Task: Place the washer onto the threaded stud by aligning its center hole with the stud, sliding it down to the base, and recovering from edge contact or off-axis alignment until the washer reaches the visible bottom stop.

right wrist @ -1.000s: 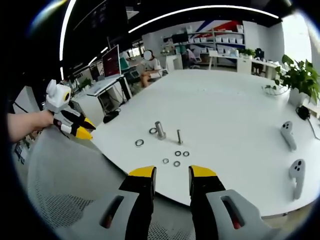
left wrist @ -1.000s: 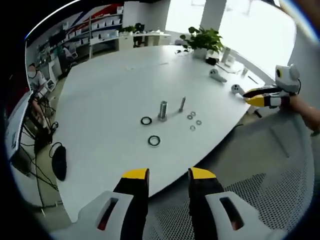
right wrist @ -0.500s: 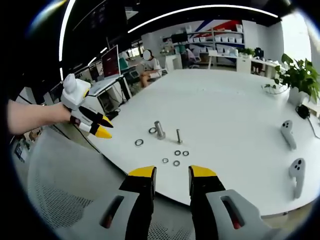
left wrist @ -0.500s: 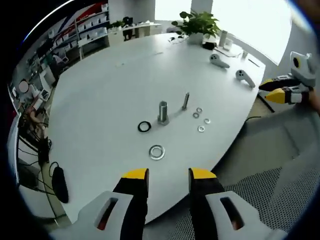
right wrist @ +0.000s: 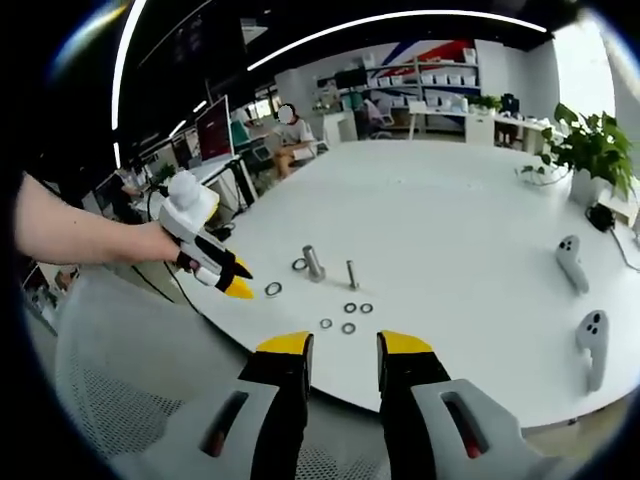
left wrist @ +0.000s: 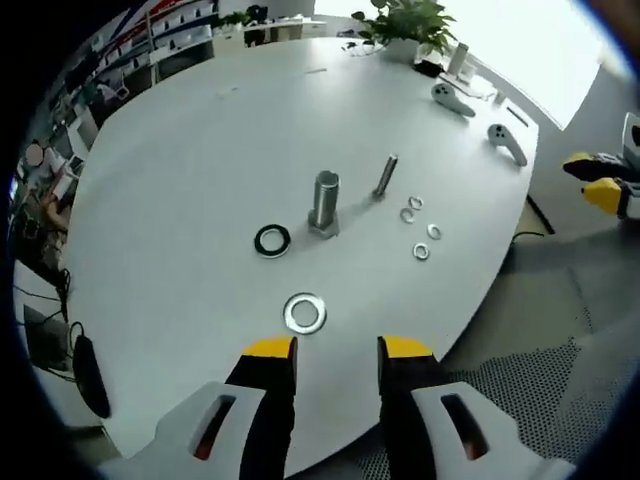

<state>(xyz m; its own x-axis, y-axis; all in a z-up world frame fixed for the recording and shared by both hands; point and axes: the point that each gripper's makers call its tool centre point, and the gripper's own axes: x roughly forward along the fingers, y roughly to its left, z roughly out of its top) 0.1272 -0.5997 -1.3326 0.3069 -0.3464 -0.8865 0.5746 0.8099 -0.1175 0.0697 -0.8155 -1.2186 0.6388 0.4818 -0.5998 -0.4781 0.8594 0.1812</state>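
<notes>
Washer (left wrist: pixel 304 312) lies flat near the open left gripper (left wrist: pixel 336 350); stud (left wrist: pixel 324 203) beyond; right gripper (right wrist: pixel 341 346) jaws apart, empty.

Left tongs (left wrist: pixel 338 350), yellow-tipped black jaws on pale grey bodies with red-lit slots, right tongs (right wrist: pixel 343 346) alike, bare forearm (right wrist: pixel 80 238), no sleeve

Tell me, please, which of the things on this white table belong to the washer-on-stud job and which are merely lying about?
For the job:
- large silver washer
- thick threaded stud
- left gripper, jaws open, nearest that washer

Lying about:
- black ring
- thin bolt
- four small washers
- two white controllers
- potted plant
</notes>
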